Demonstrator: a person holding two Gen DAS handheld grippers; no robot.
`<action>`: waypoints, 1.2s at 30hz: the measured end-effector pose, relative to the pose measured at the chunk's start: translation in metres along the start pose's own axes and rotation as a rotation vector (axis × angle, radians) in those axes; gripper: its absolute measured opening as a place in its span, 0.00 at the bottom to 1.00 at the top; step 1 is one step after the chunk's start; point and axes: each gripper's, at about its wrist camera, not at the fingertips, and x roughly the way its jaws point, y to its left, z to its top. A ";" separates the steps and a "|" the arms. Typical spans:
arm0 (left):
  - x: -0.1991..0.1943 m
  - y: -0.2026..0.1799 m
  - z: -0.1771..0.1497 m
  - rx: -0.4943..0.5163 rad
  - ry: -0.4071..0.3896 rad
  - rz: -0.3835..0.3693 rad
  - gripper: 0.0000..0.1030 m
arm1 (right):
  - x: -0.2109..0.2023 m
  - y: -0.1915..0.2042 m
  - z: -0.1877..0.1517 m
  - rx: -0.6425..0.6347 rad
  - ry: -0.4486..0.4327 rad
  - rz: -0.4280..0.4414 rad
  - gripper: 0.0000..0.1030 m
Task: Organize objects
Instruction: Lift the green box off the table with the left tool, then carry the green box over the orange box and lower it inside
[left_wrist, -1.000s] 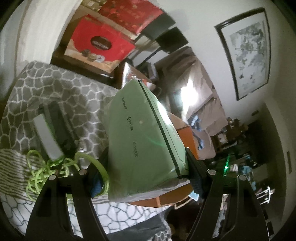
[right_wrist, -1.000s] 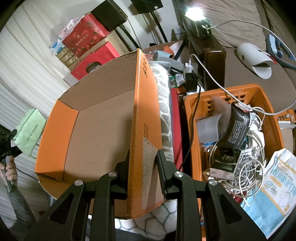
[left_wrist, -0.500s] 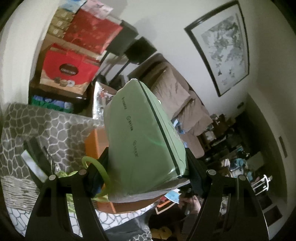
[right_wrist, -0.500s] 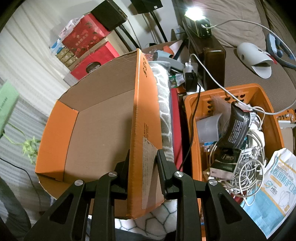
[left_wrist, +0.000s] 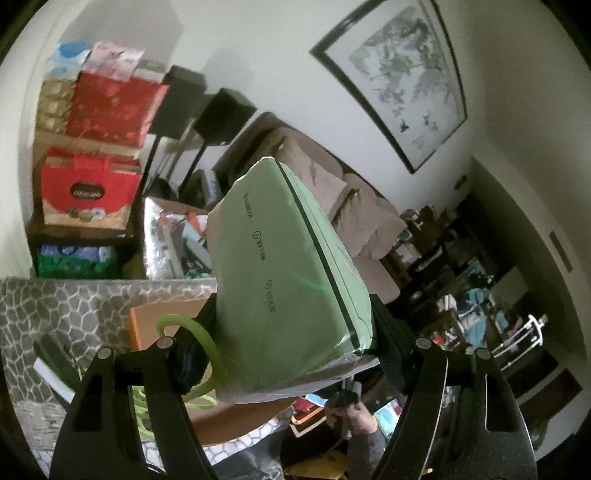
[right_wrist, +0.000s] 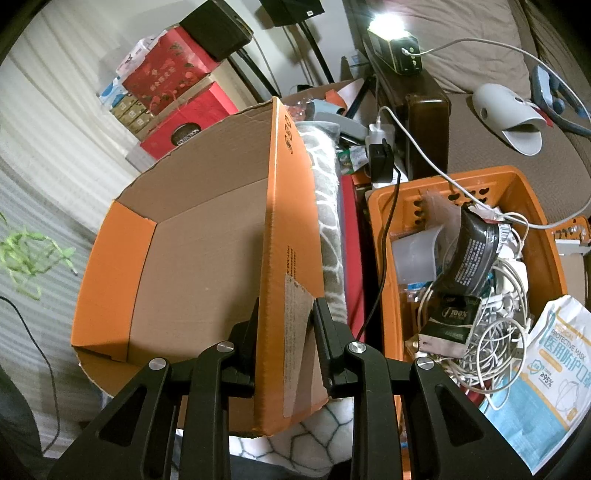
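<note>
A soft green pack (left_wrist: 291, 280) with a dark seam fills the left wrist view, and my left gripper (left_wrist: 295, 350) is shut on it, holding it high in the air above the bed. A lime green cord (left_wrist: 188, 332) loops by the left finger. In the right wrist view my right gripper (right_wrist: 286, 332) is shut on the side wall of an orange cardboard box (right_wrist: 192, 258), which stands open and empty on the patterned blanket (right_wrist: 328, 206). The same box (left_wrist: 155, 321) shows below the pack in the left wrist view. A hand (left_wrist: 354, 413) on the other gripper's handle shows under the pack.
An orange plastic basket (right_wrist: 546, 251) full of cables and packets stands right of the box, with a mask packet (right_wrist: 546, 376) beside it. Red gift boxes (right_wrist: 173, 81) are stacked at the back. A sofa (left_wrist: 354, 206) with a slipper (right_wrist: 513, 114) lies to the right. A tangled green cord (right_wrist: 29, 254) lies left.
My left gripper has risen with the green pack, so the blanket dropped away and the room and orange box came into view. The pack left the right wrist view. The right gripper held still.
</note>
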 end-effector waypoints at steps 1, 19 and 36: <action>0.002 -0.007 0.002 0.010 0.001 -0.003 0.71 | 0.000 0.000 0.000 0.001 0.000 0.000 0.23; 0.098 -0.017 -0.029 0.013 0.099 -0.025 0.71 | 0.000 0.000 0.002 0.009 0.000 0.003 0.23; 0.186 0.044 -0.094 -0.090 0.185 0.023 0.71 | 0.000 0.000 0.003 0.018 -0.001 0.006 0.23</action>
